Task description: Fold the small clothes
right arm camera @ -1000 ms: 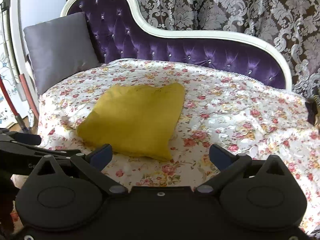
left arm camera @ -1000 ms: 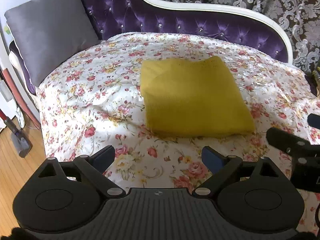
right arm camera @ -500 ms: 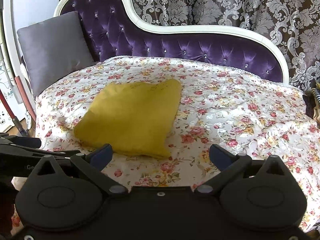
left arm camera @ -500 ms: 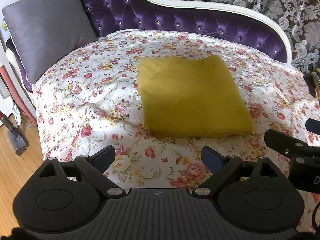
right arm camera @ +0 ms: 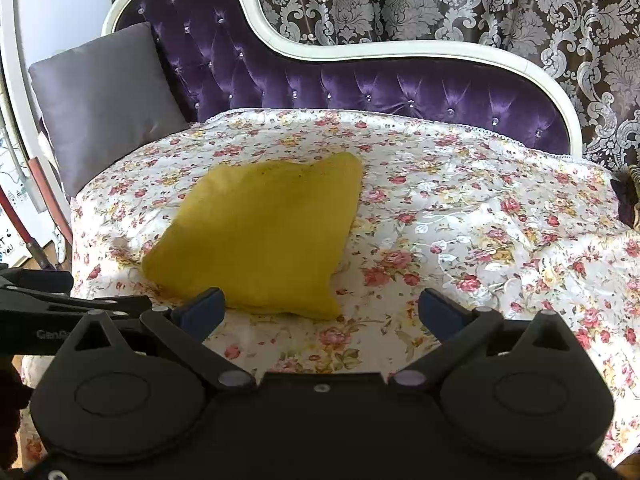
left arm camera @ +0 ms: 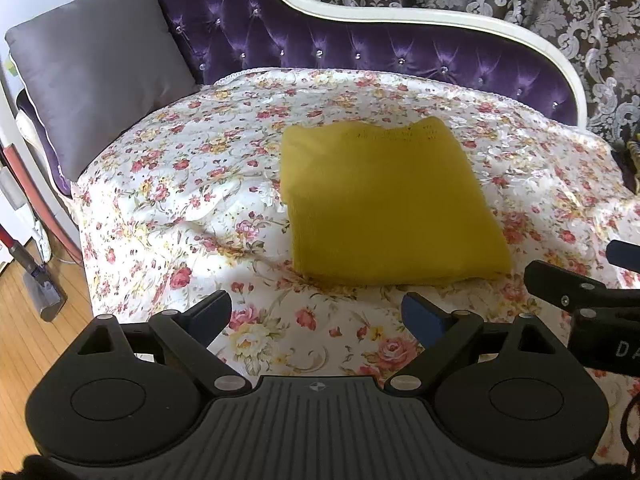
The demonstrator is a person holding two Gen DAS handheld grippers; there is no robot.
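A yellow knitted garment [left arm camera: 384, 204] lies folded into a neat rectangle on the flowered bedspread [left arm camera: 192, 184]; the right wrist view shows the same garment [right arm camera: 264, 232] left of centre. My left gripper [left arm camera: 316, 314] hovers open in front of the garment's near edge, nothing between its blue pads. My right gripper [right arm camera: 320, 308] is open too and empty, held just short of the garment's near corner. The right gripper [left arm camera: 580, 292] juts in at the right edge of the left wrist view, and the left gripper [right arm camera: 60, 300] shows at the left edge of the right wrist view.
The bedspread covers a purple tufted chaise [right arm camera: 360, 84] with a white frame. A grey cushion [left arm camera: 96, 64] leans at its left end. Patterned curtains [right arm camera: 480, 0] hang behind. A wooden floor [left arm camera: 24, 320] and a vacuum-like tool [left arm camera: 36, 264] lie beyond the left edge.
Both views have pulled back and tilted up slightly, showing more of the chaise back. The garment has not moved and both grippers stay open.
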